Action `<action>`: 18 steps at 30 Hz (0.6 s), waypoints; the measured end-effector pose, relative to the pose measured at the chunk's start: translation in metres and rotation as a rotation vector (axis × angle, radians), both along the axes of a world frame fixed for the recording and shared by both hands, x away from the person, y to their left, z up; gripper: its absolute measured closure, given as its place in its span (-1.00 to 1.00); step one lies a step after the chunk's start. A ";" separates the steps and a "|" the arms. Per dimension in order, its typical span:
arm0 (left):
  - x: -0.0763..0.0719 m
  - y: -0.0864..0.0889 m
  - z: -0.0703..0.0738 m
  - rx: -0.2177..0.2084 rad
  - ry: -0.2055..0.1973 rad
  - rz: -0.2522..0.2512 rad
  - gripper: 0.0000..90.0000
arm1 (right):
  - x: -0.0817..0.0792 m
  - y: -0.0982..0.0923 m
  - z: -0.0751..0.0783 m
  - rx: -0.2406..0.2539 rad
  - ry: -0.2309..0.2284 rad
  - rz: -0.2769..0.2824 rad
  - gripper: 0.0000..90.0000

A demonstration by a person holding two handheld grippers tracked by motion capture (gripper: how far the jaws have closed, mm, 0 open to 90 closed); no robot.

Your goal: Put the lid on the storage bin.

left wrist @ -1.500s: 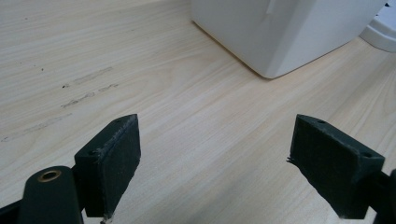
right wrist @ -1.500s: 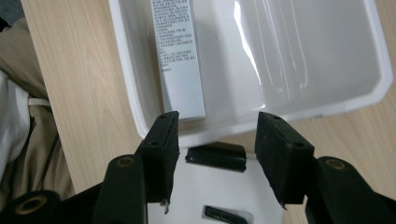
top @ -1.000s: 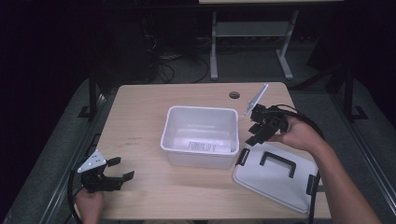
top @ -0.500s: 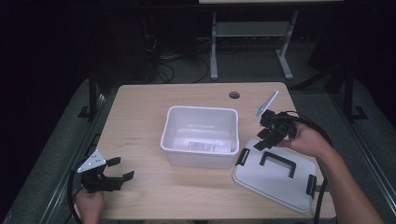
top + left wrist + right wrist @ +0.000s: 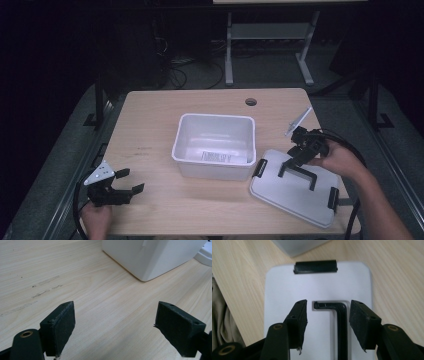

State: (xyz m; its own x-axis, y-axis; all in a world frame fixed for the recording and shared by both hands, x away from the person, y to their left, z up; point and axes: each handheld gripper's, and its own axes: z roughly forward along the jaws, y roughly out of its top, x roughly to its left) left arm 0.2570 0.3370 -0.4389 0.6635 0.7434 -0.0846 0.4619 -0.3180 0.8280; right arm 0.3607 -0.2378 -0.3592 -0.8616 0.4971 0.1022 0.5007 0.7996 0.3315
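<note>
Dark floor, cables and a metal stand frame surround a pale wooden table with a cable hole near its far edge. Near the middle of it stands an open white bin, empty but for a label on its inner wall. Its lid lies flat toward the near right corner, close beside the bin, top face up so the black handle and the black end latches can be reached. A small clear syringe-like item rests close to the right edge, farther back.

The right gripper is angled down over the lid with its jaws part-open; in the right gripper view they straddle the handle, one pad on either side, with a gap showing between pad and bar, so nothing is clamped yet. That straddle reads as lining up for a pinch on the handle, the natural place to lift the lid from and carry it to the bin.

The left gripper sits low near the near left corner, jaws wide apart and empty, pointed toward the bin wall but well clear of it, seemingly parked out of the way.
</note>
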 end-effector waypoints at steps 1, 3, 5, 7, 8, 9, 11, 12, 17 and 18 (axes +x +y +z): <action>0.000 0.000 0.000 0.000 0.001 0.000 -0.65 | 0.000 -0.002 -0.002 0.001 0.002 -0.004 0.06; 0.000 0.000 0.000 -0.003 0.002 0.002 -0.65 | -0.001 -0.007 -0.007 0.007 0.006 -0.015 0.06; 0.000 0.000 0.000 -0.003 0.002 0.004 -0.65 | -0.001 -0.011 -0.013 0.011 0.010 -0.024 0.06; 0.000 0.000 0.000 -0.004 0.001 0.004 -0.65 | -0.002 -0.014 -0.017 0.003 0.014 -0.028 0.06; 0.000 0.000 0.000 -0.004 0.001 0.004 -0.65 | -0.002 -0.014 -0.019 0.002 0.016 -0.031 0.06; 0.000 0.000 0.000 -0.003 0.002 0.004 -0.65 | -0.002 -0.016 -0.020 0.003 0.020 -0.036 0.06; 0.000 0.000 0.000 -0.003 0.002 0.003 -0.65 | -0.003 -0.018 -0.024 0.000 0.019 -0.038 0.06; 0.000 0.000 0.000 -0.002 0.000 0.003 -0.65 | -0.003 -0.020 -0.025 0.000 0.020 -0.039 0.06; 0.000 -0.001 0.000 0.002 0.001 0.002 -0.65 | -0.004 -0.025 -0.033 0.000 0.024 -0.056 0.07; 0.000 -0.001 0.000 0.002 0.001 0.002 -0.65 | -0.004 -0.026 -0.034 -0.001 0.026 -0.056 0.07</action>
State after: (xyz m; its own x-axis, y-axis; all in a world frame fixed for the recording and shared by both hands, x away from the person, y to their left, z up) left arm 0.2571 0.3360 -0.4394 0.6617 0.7451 -0.0838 0.4634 -0.3185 0.8269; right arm 0.3564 -0.2643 -0.3936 -0.8293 0.5449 0.1237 0.5533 0.7701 0.3174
